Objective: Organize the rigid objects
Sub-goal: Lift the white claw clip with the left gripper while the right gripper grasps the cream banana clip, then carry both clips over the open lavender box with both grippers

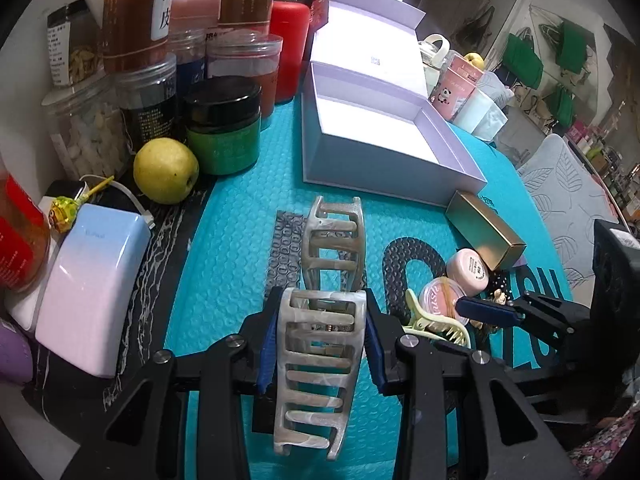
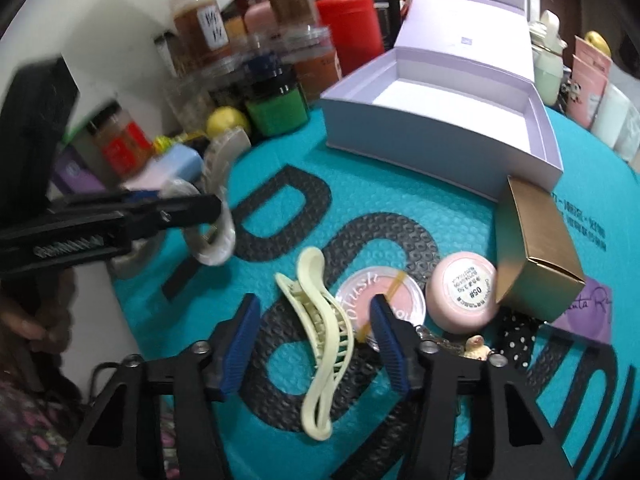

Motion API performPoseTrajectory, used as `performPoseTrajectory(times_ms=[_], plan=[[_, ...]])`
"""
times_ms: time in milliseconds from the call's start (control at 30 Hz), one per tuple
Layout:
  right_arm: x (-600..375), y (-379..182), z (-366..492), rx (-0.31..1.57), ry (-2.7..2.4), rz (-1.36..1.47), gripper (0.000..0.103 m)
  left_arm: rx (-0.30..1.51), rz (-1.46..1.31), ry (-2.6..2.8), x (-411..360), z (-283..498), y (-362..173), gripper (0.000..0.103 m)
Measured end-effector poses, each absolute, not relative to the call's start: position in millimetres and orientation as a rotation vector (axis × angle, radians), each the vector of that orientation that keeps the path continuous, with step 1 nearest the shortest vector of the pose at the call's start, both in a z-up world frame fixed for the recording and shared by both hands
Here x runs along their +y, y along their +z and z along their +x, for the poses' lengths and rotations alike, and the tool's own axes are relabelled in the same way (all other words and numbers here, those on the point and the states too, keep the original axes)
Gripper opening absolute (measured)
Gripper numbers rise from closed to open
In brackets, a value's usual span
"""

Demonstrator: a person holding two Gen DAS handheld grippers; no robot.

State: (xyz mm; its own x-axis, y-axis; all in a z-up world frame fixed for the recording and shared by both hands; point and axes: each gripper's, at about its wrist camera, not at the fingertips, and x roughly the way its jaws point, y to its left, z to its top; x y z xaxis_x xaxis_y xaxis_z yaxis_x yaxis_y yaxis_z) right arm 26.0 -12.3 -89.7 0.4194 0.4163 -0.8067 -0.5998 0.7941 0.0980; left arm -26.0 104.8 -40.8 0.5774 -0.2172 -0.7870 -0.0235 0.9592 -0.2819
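left tool (image 1: 320,344) grips marbled hair claw (image 1: 316,364), seemingly bound for lilac box (image 1: 360,160); right tool (image 2: 316,344), open, straddles cream clip (image 2: 320,344), needing closure.

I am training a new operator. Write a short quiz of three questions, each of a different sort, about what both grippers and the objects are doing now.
1. True or false: the left gripper is shut on the marbled grey hair claw.
2. The pale yellow hair claw lies: A) in the lavender gift box; B) on the teal mat, between the open right gripper's fingers; C) on the gold carton.
3. Fill in: the yellow-green fruit sits beside the ____-labelled jar.

Key: 1 true; 2 B; 3 green
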Motion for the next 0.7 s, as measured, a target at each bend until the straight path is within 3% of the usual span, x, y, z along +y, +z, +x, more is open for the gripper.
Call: performPoseTrajectory(times_ms=[100, 233, 700], plan=[[-7, -95, 24, 0.930, 0.616, -0.274, 0.032, 0.956, -0.283, -0.119, 106, -26, -43, 0.036], [-6, -94, 23, 0.913, 0.610, -0.284, 0.025, 0.957, -0.291, -0.124, 106, -26, -45, 0.036], [-31, -69, 13, 0.845, 0.603, -0.193, 0.024, 0.911, -0.274, -0.173, 90, -23, -30, 0.036]])
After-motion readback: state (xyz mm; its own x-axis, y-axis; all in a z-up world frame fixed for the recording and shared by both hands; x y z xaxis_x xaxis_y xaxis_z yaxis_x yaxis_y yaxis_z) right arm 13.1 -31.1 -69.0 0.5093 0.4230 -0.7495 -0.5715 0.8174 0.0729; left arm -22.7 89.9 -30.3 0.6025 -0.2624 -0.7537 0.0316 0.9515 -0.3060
